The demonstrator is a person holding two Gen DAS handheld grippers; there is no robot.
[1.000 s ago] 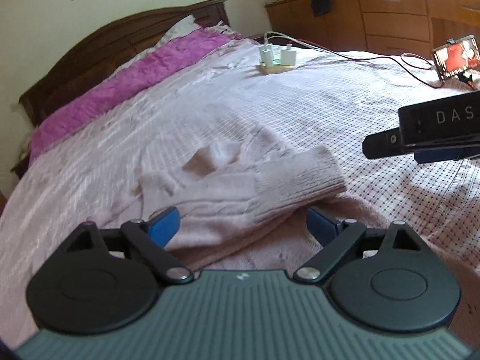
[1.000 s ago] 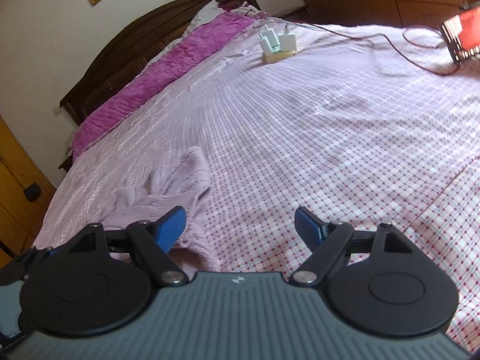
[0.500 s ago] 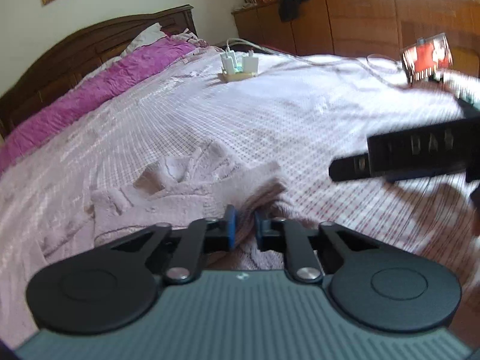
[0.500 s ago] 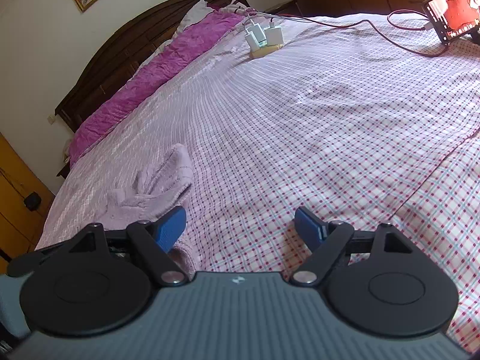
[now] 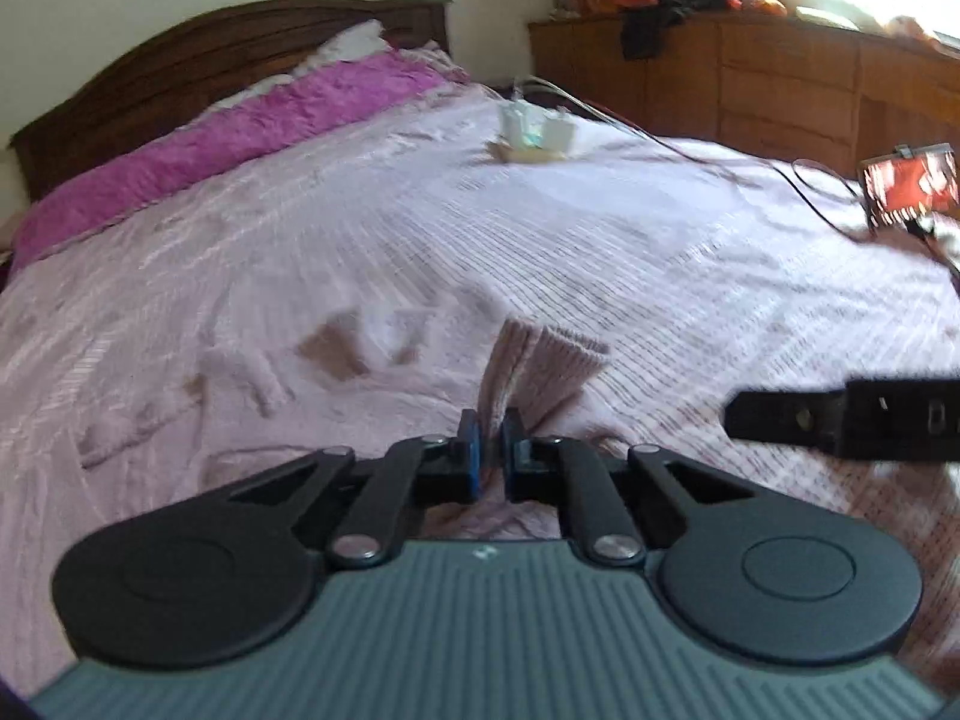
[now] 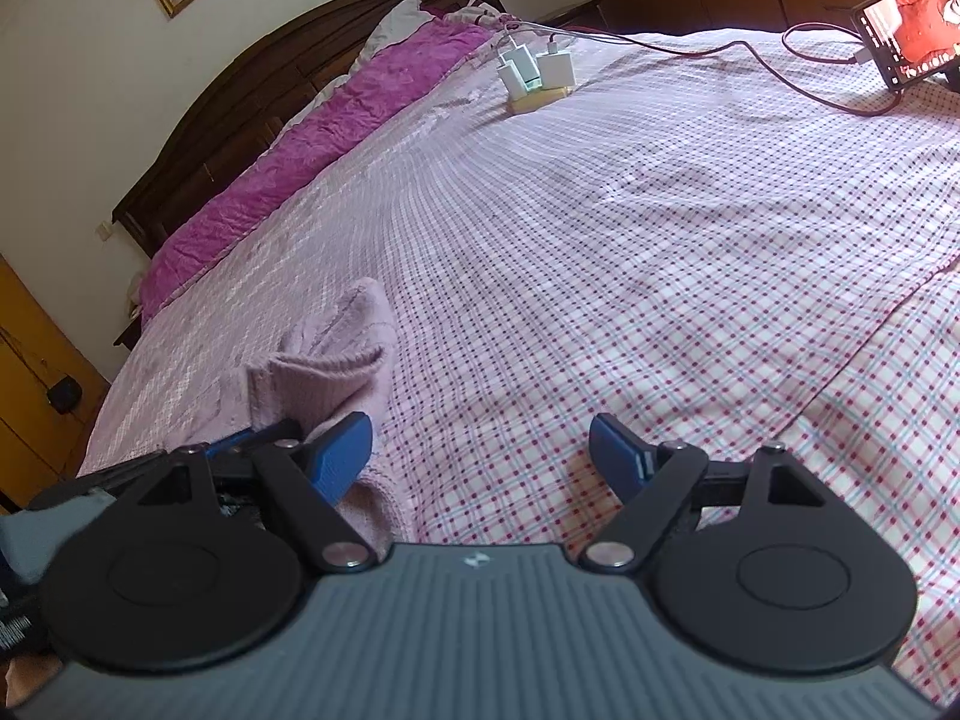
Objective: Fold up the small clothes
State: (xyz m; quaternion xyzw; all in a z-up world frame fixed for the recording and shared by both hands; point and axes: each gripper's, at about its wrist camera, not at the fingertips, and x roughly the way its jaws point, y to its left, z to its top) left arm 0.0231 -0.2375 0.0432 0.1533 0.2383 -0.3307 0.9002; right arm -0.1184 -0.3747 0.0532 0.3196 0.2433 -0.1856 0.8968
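Note:
A small pale-pink knitted sweater (image 5: 336,384) lies crumpled on the checked bedspread (image 5: 630,252). My left gripper (image 5: 492,450) is shut on its ribbed cuff (image 5: 540,366), which stands up between the blue pads. In the right wrist view the same sweater (image 6: 336,360) sits at lower left, with the raised cuff just beyond my left finger (image 6: 342,456). My right gripper (image 6: 480,456) stands open over bare bedspread (image 6: 660,240), nothing between its fingers. Part of the right gripper (image 5: 840,420) shows as a dark bar at the right edge of the left wrist view.
A magenta blanket (image 6: 312,150) and dark wooden headboard (image 6: 270,78) lie at the far end. White chargers (image 6: 534,72) with cables sit mid-bed, and a phone (image 6: 906,42) stands at the far right. A wooden dresser (image 5: 780,90) runs behind the bed.
My left gripper went from wide open to shut on the sweater's cuff and pulled it up into a standing fold, shifting a little. The right gripper stayed open and still.

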